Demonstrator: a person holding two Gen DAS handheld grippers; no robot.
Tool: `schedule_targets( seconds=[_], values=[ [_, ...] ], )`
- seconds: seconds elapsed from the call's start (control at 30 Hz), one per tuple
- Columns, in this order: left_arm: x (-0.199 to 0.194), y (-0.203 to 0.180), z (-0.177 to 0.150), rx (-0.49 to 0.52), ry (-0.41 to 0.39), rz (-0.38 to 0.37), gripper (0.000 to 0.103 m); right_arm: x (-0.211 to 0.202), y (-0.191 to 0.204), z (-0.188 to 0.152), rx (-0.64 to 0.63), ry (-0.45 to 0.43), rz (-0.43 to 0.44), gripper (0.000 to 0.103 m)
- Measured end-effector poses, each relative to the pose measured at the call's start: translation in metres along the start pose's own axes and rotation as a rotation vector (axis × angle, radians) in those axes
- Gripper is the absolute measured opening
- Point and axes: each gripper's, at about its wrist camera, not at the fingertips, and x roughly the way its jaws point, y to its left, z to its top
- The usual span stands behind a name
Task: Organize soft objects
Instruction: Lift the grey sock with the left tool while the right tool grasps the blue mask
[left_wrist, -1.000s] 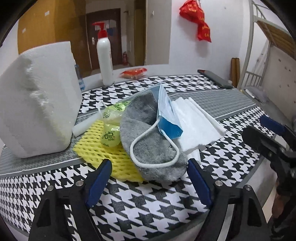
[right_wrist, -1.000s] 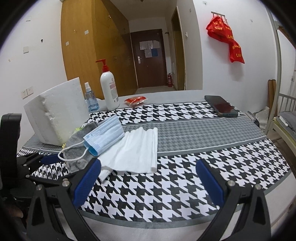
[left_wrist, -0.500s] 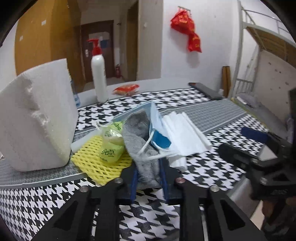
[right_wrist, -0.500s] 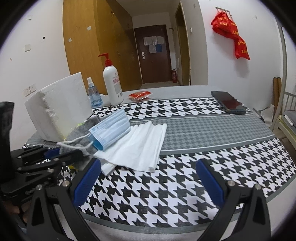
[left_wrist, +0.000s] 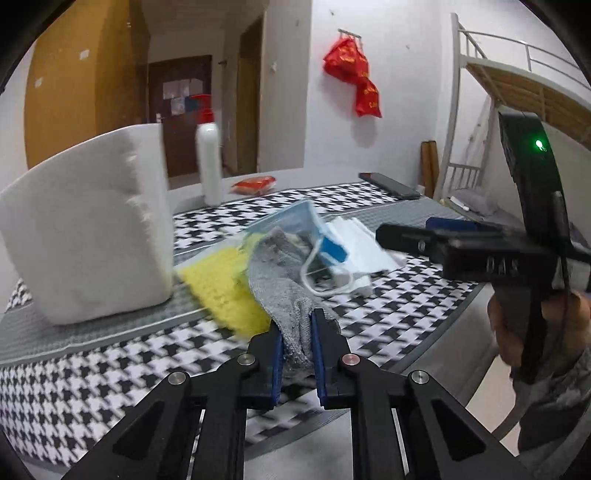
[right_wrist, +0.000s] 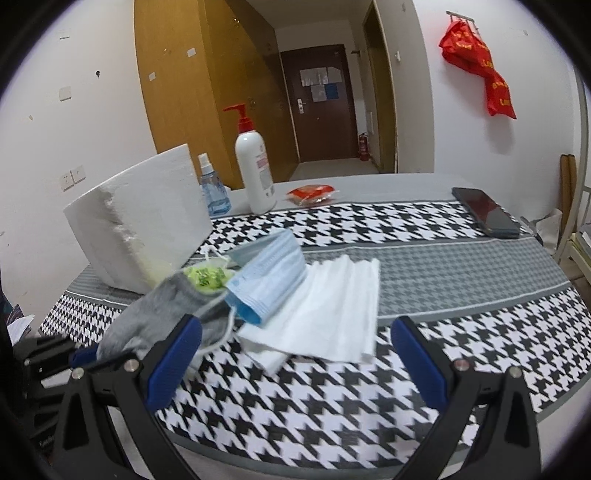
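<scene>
My left gripper (left_wrist: 296, 325) is shut on the near end of a grey sock (left_wrist: 284, 288) and lifts it off the table; the sock also shows in the right wrist view (right_wrist: 162, 314). A blue face mask (right_wrist: 267, 278) rests on the sock and on a folded white cloth (right_wrist: 332, 314). A yellow foam net (left_wrist: 225, 291) and a green packet (right_wrist: 205, 277) lie under the sock. My right gripper (right_wrist: 295, 363) is open and empty above the table's near edge, in front of the white cloth.
A large white foam block (right_wrist: 140, 221) stands at the left. A pump bottle (right_wrist: 255, 173), a small spray bottle (right_wrist: 212, 188), a red packet (right_wrist: 312, 194) and a phone (right_wrist: 485, 216) lie at the back of the houndstooth table (right_wrist: 443, 295).
My left gripper closed on the grey sock's end and pulled it up and toward me, dragging the mask along. The right gripper stayed open and drifted slightly closer.
</scene>
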Motion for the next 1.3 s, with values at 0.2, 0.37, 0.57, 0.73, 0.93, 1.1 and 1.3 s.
schedule_targets(
  seconds=[0.2, 0.37, 0.57, 0.73, 0.93, 1.1, 1.3],
  values=[
    [-0.009, 0.024, -0.014, -0.019, -0.021, 0.042, 0.015, 0.017, 0.017, 0.016, -0.010, 0.027, 0.007, 0.103],
    [-0.012, 0.048, -0.018, -0.056, -0.041, 0.074, 0.015, 0.039, 0.025, 0.029, -0.024, 0.083, 0.001, 0.101],
    [-0.007, 0.063, -0.025, -0.095, -0.024, 0.049, 0.015, 0.061, 0.029, 0.041, -0.055, 0.129, -0.040, 0.079],
    [-0.008, 0.064, -0.023, -0.098, -0.029, 0.038, 0.015, 0.082, 0.025, 0.044, -0.062, 0.184, -0.087, 0.064],
    [-0.008, 0.064, -0.022, -0.099, -0.030, 0.031, 0.015, 0.095, 0.021, 0.043, -0.075, 0.235, -0.111, 0.049],
    [-0.008, 0.065, -0.022, -0.110, -0.033, 0.033, 0.015, 0.096, 0.017, 0.039, -0.072, 0.260, -0.115, 0.035],
    [-0.010, 0.066, -0.021, -0.118, -0.044, 0.026, 0.015, 0.086, 0.007, 0.038, -0.037, 0.223, -0.077, 0.013]
  ],
)
